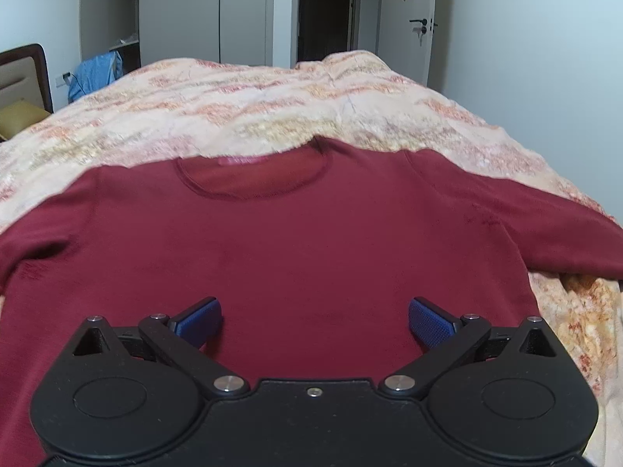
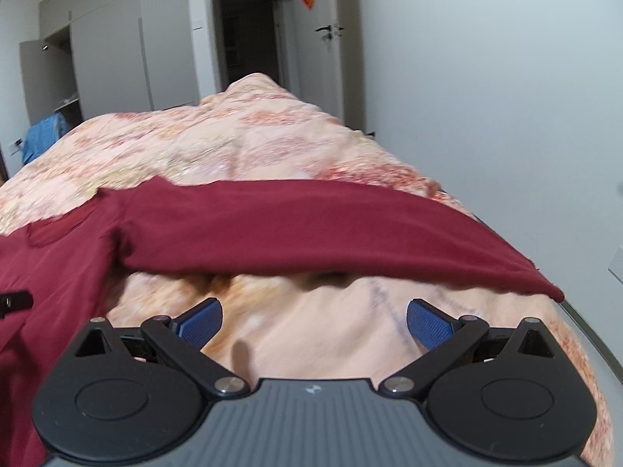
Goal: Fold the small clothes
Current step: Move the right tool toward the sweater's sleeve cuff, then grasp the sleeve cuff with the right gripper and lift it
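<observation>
A dark red long-sleeved top (image 1: 296, 241) lies flat and face up on the bed, collar away from me, both sleeves spread out. My left gripper (image 1: 314, 321) is open and empty, hovering over the lower body of the top. In the right wrist view the top's right sleeve (image 2: 311, 229) stretches across the bed towards its right edge, cuff at the far right. My right gripper (image 2: 314, 323) is open and empty, over bare bedspread just short of that sleeve. A bit of the left gripper (image 2: 13, 300) shows at the left edge.
The bed is covered by a peach floral quilt (image 1: 272, 105) that bulges at the far end. A white wall (image 2: 486, 116) runs close along the bed's right side. A wardrobe (image 1: 175, 15), a dark doorway and a blue garment (image 1: 95, 74) stand beyond.
</observation>
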Demonstrator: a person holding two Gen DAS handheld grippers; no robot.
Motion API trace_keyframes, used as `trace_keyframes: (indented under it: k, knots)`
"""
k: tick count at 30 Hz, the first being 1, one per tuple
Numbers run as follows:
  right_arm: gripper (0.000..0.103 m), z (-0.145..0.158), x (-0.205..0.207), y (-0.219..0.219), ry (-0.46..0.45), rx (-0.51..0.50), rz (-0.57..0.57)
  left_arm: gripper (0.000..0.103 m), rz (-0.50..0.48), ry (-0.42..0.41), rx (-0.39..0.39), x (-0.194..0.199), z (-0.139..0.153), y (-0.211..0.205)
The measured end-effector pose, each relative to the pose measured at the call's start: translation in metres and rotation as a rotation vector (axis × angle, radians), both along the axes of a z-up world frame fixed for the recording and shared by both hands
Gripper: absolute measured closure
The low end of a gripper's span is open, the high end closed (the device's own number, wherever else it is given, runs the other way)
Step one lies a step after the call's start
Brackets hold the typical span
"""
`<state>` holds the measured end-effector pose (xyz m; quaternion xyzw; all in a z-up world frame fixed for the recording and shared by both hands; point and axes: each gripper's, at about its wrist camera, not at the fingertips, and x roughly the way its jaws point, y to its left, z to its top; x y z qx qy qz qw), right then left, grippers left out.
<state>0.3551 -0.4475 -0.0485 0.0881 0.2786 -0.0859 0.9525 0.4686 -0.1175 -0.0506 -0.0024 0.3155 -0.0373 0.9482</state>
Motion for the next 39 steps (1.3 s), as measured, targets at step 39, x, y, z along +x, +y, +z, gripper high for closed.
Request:
trace_keyframes:
  k: [39]
  knots:
    - [0.028, -0.053, 0.025, -0.142, -0.279, 0.509, -0.602, 0.000, -0.002, -0.086, 0.004, -0.010, -0.031, 0.000]
